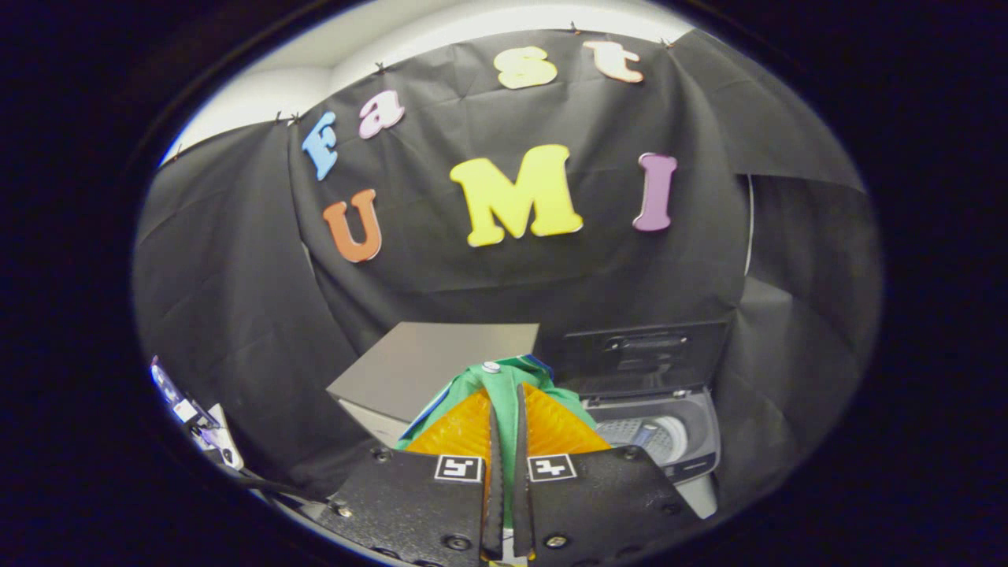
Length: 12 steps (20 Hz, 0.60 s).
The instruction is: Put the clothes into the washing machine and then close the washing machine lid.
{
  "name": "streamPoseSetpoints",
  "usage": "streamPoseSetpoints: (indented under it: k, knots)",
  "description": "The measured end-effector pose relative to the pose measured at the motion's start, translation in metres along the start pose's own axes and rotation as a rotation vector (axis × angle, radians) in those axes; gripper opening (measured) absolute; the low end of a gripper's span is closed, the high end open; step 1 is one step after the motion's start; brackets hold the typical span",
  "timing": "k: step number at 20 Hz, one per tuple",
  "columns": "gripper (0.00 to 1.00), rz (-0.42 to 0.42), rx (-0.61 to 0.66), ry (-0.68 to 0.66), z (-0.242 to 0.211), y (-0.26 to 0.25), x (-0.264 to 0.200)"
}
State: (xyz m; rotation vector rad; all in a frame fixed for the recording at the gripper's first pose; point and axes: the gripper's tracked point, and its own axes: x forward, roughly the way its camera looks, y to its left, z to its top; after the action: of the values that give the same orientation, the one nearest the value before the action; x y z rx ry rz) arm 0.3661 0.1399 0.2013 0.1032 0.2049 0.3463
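Observation:
My gripper [504, 409] is shut on a green garment [504, 376], which bunches up between and over the two fingers and hangs down on both sides of them. A white button shows at the garment's top. Beyond the fingers and to the right stands the washing machine [693, 449]. Its dark lid [642, 354] is raised upright at the back. The drum opening [642, 435] is visible just right of the held garment, lower than the fingers.
A grey box-shaped surface [429, 362] stands to the left of the washing machine, behind the garment. Some small equipment [197, 417] sits far off to the left. Black cloth walls close in the booth all around.

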Motion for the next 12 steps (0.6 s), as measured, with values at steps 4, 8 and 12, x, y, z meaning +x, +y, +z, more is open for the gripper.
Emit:
streamPoseSetpoints:
  k: [4, 8, 12]
  knots:
    - [0.08, -0.058, -0.017, -0.054, 0.029, -0.072, -0.006]
    - [0.08, -0.047, -0.06, -0.038, 0.04, -0.13, 0.02]
    - [0.08, 0.0, -0.078, 0.012, 0.031, -0.167, 0.063]
